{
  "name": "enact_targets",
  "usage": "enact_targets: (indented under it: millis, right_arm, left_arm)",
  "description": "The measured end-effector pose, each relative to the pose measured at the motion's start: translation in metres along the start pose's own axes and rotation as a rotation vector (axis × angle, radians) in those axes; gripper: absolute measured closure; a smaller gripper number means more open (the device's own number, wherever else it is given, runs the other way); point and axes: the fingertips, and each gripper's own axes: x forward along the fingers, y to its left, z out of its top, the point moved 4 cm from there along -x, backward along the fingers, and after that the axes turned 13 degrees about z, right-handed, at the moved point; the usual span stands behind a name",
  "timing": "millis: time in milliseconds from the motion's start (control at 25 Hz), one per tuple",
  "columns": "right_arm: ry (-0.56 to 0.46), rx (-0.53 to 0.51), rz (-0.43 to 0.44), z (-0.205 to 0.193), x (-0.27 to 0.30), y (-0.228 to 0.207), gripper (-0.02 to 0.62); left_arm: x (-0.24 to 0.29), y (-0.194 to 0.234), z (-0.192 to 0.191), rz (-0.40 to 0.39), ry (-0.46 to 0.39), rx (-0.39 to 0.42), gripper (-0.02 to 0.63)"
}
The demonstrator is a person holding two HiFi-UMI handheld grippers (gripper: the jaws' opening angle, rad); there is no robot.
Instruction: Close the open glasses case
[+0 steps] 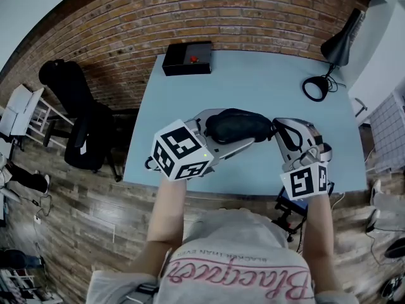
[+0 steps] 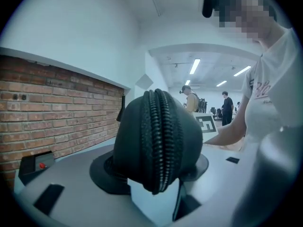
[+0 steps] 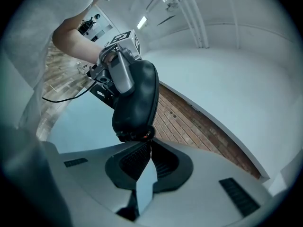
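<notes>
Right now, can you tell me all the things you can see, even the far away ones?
glasses case: one, black, held above the table between the grippers
table: one, light blue, below the grippers
box: one, black with a red button, table's far edge
desk lamp: one, black, table's far right corner
office chair: one, black, left of the table
brick wall: one, red-brown, behind the table
left gripper: one, grey, shut on the case
right gripper: one, grey, pinching the case's other end
</notes>
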Motion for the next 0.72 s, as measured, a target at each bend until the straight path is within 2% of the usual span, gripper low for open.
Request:
enact_targets:
  millis: [200, 360, 720]
  right_arm:
    - [0.018, -0.033, -0.003, 0.0, 0.001, 0.0, 0.576]
    - [0.002, -0.047, -0.018, 0.011, 0.0, -0.002, 0.576]
    - [0.014, -0.069, -0.085, 0.012, -0.006, -0.006, 0.576]
  left_arm:
    - [0.006, -0.003, -0.001, 0.028, 0.051, 0.093, 0.362]
    - [0.016, -0.008, -0.007, 0.084, 0.13, 0.238, 0.362]
    - [0.025, -0.013, -0.001, 0.12, 0.176, 0.328, 0.362]
